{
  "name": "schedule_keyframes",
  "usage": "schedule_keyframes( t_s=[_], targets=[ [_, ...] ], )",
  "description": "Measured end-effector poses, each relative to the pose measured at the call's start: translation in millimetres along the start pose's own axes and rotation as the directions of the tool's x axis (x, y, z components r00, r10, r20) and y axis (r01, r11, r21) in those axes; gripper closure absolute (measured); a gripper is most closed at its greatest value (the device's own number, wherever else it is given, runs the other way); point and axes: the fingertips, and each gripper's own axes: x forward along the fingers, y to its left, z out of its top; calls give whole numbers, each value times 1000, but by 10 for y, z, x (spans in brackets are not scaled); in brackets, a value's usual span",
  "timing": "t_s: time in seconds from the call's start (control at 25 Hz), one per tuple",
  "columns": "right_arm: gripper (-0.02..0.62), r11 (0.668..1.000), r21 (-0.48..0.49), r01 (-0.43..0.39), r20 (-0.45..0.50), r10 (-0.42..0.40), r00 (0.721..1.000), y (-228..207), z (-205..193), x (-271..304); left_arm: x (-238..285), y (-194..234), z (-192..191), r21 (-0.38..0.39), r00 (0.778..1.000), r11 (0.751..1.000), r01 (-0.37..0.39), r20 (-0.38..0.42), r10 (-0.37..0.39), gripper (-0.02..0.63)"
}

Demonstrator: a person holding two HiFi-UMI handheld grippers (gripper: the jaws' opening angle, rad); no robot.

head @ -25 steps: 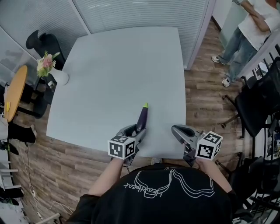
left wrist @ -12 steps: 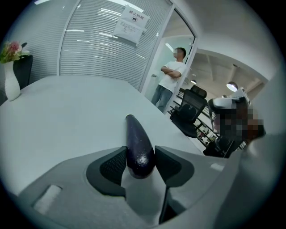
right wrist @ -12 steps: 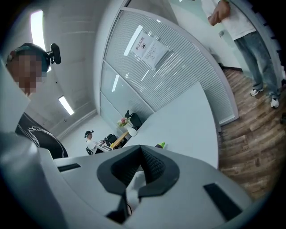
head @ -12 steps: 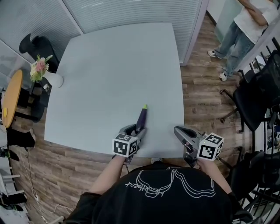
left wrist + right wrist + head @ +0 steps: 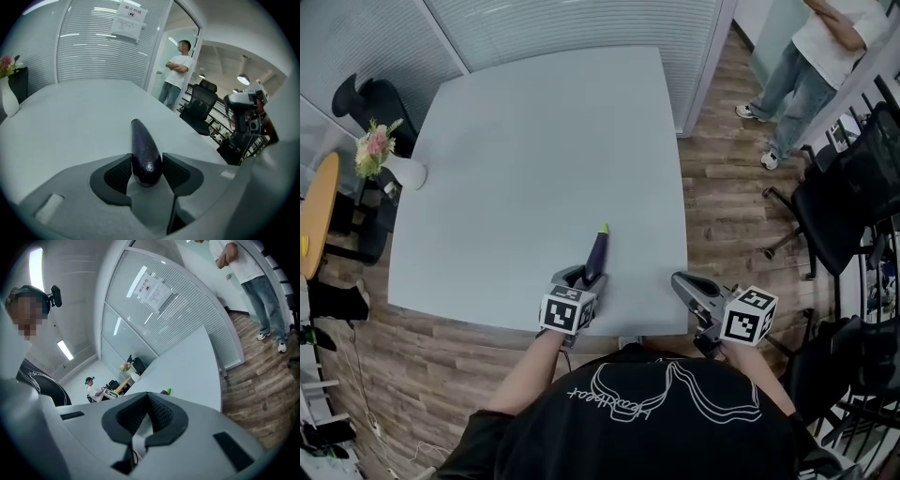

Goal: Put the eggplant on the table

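Observation:
A dark purple eggplant [image 5: 596, 255] with a green stem tip points away from me over the front part of the pale grey table [image 5: 534, 141]. My left gripper [image 5: 586, 279] is shut on its thick end. In the left gripper view both pads press the eggplant [image 5: 143, 150] from either side at the left gripper [image 5: 146, 161]. Whether the tip touches the tabletop I cannot tell. My right gripper [image 5: 682, 281] hovers at the table's front right edge, and in its own view the right gripper [image 5: 147, 397] is shut and holds nothing. The eggplant's green tip [image 5: 165, 391] peeks over its jaws.
A white vase with flowers [image 5: 389, 159] stands at the table's left edge. A person [image 5: 806, 75] stands at the far right on the wooden floor, beside a black office chair [image 5: 853, 197]. A round wooden table [image 5: 314, 206] sits at the left. Blinds close off the back.
My left gripper has sunk toward the tabletop with the eggplant still gripped and rolled a little. The right gripper has drifted slightly and stays shut.

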Motion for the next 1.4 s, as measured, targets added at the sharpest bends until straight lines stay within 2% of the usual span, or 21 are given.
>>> schedule_keyframes(
  t_s=[0.24, 0.44, 0.64, 0.8, 0.88, 1.0, 1.12, 1.24, 1.4],
  targets=[
    [586, 1000, 7, 27, -14, -27, 1000, -17, -16, -90, -8, -1, -6, -34, 1000, 999, -2, 14, 3, 397],
    [586, 1000, 1, 27, -19, -27, 999, 22, -3, -122, -33, -26, -21, -84, 1000, 996, 17, 24, -15, 364],
    [586, 1000, -19, 8, -18, -8, 1000, 70, 31, -113, -108, -70, 39, -104, 997, 994, 42, 67, -35, 354],
    [586, 999, -39, -16, -9, 16, 1000, 146, 54, -117, -280, -87, 121, -115, 993, 993, 29, 118, -15, 354],
    [586, 998, -60, -37, 4, 37, 999, 215, 89, -128, -397, -87, 161, -136, 990, 990, 24, 141, -5, 354],
    [586, 993, -99, -64, 16, 66, 998, 338, 165, -176, -586, -173, 225, -187, 985, 980, 63, 169, -31, 357],
    [586, 983, -153, -106, 23, 110, 994, 504, 254, -283, -825, -380, 382, -210, 969, 971, 117, 238, -65, 376],
    [586, 968, -200, -152, 19, 159, 987, 627, 320, -425, -1047, -668, 599, -203, 943, 964, 175, 316, -105, 443],
    [586, 953, -225, -201, -9, 204, 979, 698, 355, -593, -1418, -1126, 892, -210, 871, 932, 295, 460, -172, 531]
  ],
)
